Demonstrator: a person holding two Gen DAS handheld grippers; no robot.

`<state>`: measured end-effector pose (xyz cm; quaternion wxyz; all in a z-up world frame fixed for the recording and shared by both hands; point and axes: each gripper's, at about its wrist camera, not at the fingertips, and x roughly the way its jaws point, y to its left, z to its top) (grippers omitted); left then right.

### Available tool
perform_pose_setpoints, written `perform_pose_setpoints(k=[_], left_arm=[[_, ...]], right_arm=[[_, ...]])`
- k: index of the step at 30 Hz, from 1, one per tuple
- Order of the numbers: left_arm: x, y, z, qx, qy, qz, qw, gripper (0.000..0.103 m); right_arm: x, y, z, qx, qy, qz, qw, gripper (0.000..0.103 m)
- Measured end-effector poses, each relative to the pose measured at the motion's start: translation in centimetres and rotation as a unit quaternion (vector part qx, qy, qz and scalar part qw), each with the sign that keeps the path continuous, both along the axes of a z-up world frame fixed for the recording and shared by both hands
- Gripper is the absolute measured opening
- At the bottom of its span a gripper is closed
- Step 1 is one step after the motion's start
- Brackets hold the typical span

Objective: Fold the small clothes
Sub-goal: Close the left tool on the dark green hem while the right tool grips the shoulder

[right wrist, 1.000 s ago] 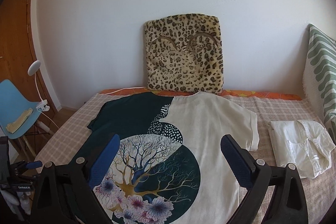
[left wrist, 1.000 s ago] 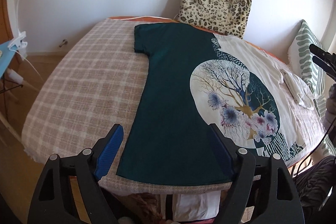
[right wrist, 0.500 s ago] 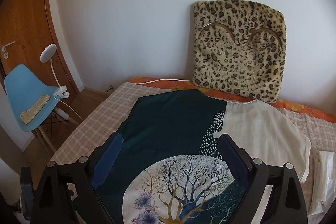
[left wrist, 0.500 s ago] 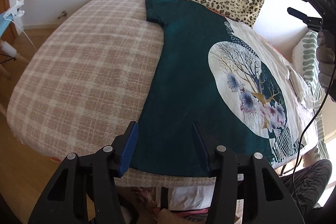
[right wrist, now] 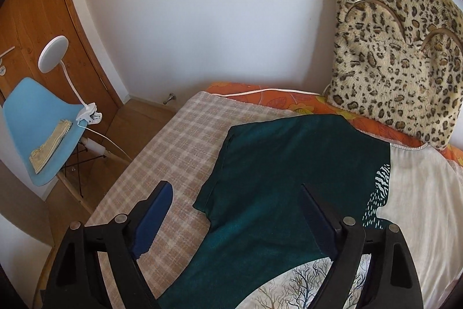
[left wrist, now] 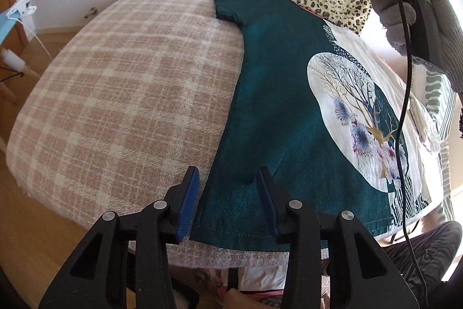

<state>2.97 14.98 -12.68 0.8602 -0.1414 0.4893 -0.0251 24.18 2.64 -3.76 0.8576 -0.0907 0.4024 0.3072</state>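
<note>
A dark green and cream T-shirt (left wrist: 275, 106) with a round tree print lies flat on the plaid blanket (left wrist: 130, 91). My left gripper (left wrist: 227, 173) is low over the shirt's near green hem corner. Its jaws are closing with that corner between them: one finger is on the blanket beside the shirt's edge, the other on the cloth, where a small pucker shows. My right gripper (right wrist: 234, 187) hovers over the green sleeve (right wrist: 220, 193) of the T-shirt (right wrist: 275, 164). It stands wide, its jaws are closing a little, and the pads touch nothing. In the left wrist view, a gloved hand (left wrist: 405, 5) carries it.
A leopard-print cushion (right wrist: 399, 62) leans on the wall at the bed's head. To the left, off the bed, a blue chair (right wrist: 40, 129) with a clip lamp (right wrist: 53, 54) stands by a wooden door (right wrist: 29, 19). A striped pillow (left wrist: 437, 94) lies at the far right.
The left gripper sank toward the hem corner and its jaws narrowed around it. The right gripper swung left from the cream side to above the green sleeve.
</note>
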Motion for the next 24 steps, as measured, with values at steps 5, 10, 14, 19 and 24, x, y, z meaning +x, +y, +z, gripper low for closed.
perform_pose_setpoints(k=[5,10,14,19,24], left_arm=[[-0.1,0.1,0.1,-0.013,-0.003,-0.005,0.9999,0.035],[-0.1,-0.4,0.0,-0.009,-0.007,-0.017,0.9998,0.026],[0.1,-0.8,-0.1,-0.006,-0.009,-0.026,0.9996,0.017],[0.6,-0.5,-0.2,-0.042,-0.002,-0.032,0.9986,0.009],[0.5,-0.4,-0.2,-0.068,-0.002,-0.036,0.9971,0.005]], right_arm=[[2.8,4.6,-2.4,-0.02,0.024,0.003,1.0,0.083],[4.8,8.3,-5.1,-0.052,0.039,0.003,0.998,0.08],[6.5,10.7,-7.3,-0.068,0.049,0.007,0.996,0.079],[8.6,12.8,-10.0,-0.096,0.055,-0.003,0.994,0.079],[10.0,14.5,-12.4,-0.153,0.048,-0.008,0.987,0.075]])
